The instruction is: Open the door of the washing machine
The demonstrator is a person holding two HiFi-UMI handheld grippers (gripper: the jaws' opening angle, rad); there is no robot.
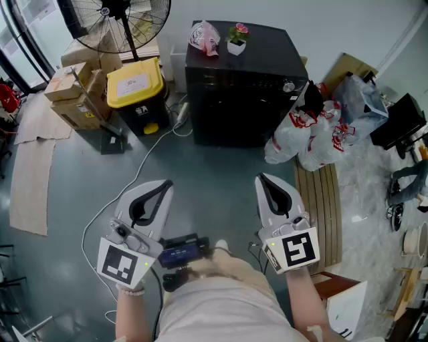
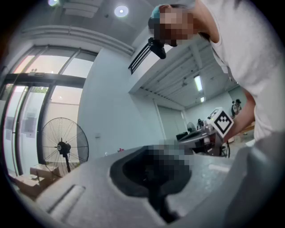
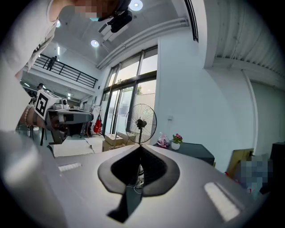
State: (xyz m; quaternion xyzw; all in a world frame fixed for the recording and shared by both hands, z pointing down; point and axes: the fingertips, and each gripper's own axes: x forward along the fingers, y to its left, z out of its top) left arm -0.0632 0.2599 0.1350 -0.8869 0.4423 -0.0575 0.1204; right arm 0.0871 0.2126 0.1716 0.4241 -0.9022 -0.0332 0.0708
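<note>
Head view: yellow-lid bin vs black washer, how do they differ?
The bin has a yellow lid over a dark body; the washing machine is black all over. The bin is clearly smaller than the washing machine. The bin's lid bears only a label; the washing machine's top bears a potted flower and a pink bag. Both stand on the floor by the wall.

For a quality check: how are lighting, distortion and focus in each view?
Head view: even light, sharp, black washing machine shows little detail. Left gripper view: fisheye-curved, windows very bright, near fingers soft. Right gripper view: same curvature, fan crisp.
</note>
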